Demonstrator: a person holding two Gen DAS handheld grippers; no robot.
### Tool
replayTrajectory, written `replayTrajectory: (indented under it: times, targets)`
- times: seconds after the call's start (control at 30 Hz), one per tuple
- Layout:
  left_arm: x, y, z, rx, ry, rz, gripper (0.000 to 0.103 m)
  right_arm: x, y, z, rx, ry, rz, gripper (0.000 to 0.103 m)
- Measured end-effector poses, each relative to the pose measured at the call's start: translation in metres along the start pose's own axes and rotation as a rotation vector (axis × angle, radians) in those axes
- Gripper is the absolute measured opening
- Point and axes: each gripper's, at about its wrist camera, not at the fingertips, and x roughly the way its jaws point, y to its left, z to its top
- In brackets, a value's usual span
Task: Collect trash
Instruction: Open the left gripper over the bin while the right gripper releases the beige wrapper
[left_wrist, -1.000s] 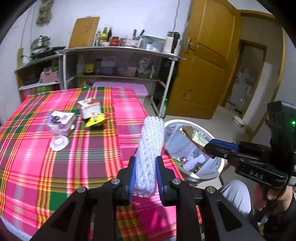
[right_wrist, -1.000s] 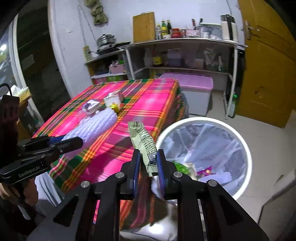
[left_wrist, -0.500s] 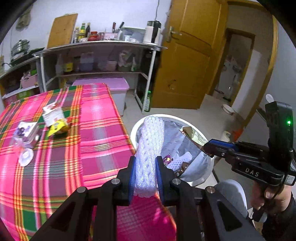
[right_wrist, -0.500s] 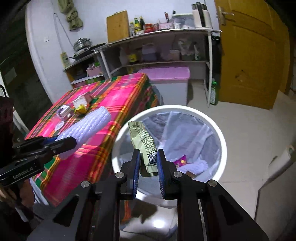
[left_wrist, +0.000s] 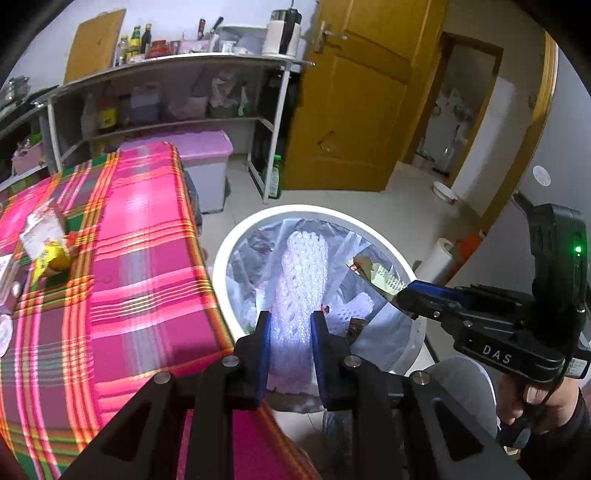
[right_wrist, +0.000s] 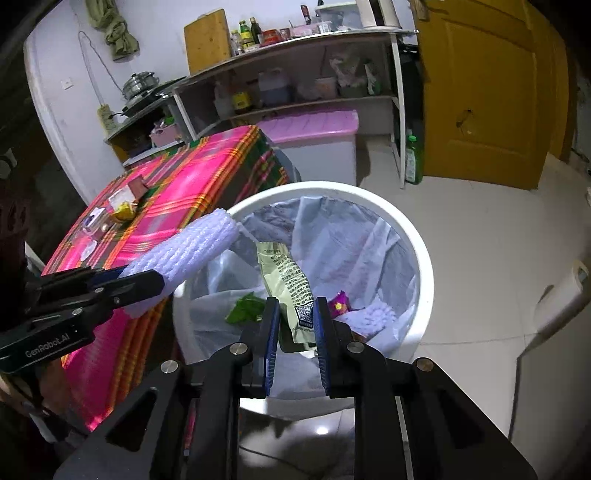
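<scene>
The left gripper (left_wrist: 290, 321) is clamped on a white foam net sleeve (left_wrist: 301, 280), whose free end reaches out ahead of the gripper over the open mouth of the white trash bin (left_wrist: 236, 240). The right gripper (right_wrist: 295, 317) holds a pale green snack wrapper (right_wrist: 286, 280); its jaws look wider apart than the thin wrapper, so whether they truly pinch it is hard to tell. The wrapper stands ahead of that gripper, over the bin's plastic liner (right_wrist: 332, 236). Down inside, below both grippers, lie a green scrap (right_wrist: 243, 310), a purple candy wrapper (right_wrist: 338, 302) and another foam net (right_wrist: 369, 314).

To the left of the left gripper the table (left_wrist: 122, 280) with its pink plaid cloth carries more litter: a yellow packet (left_wrist: 50, 258) and a small carton (left_wrist: 40, 229), well apart from the bin. Beyond the bin stand a lidded pink storage box (left_wrist: 207, 155), a metal shelf rack (left_wrist: 177, 62) full of bottles, and a yellow door (left_wrist: 354, 96). Nothing lies between either gripper and the bin opening.

A second ago the sleeve hung over the tablecloth with the bin off to the right of the left gripper; now both grippers have swung round so that the bin lies directly under them.
</scene>
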Motion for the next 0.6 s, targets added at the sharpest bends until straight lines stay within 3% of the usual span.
replayTrajectory:
  times: [0.27,0.47,0.6]
  targets:
    - [0.028,-0.004,0.008,-0.005,0.061,-0.016,0.023,0.013,-0.009,0.0,0.007,0.028,-0.027,0.028]
    - [0.032,0.0,0.009,-0.03,0.064,-0.034,0.039,0.01,-0.01,0.001,0.003,0.015,-0.028,0.036]
    - [0.029,0.002,0.009,-0.039,0.055,-0.035,0.041,0.003,-0.009,0.002,0.005,0.003,-0.027,0.036]
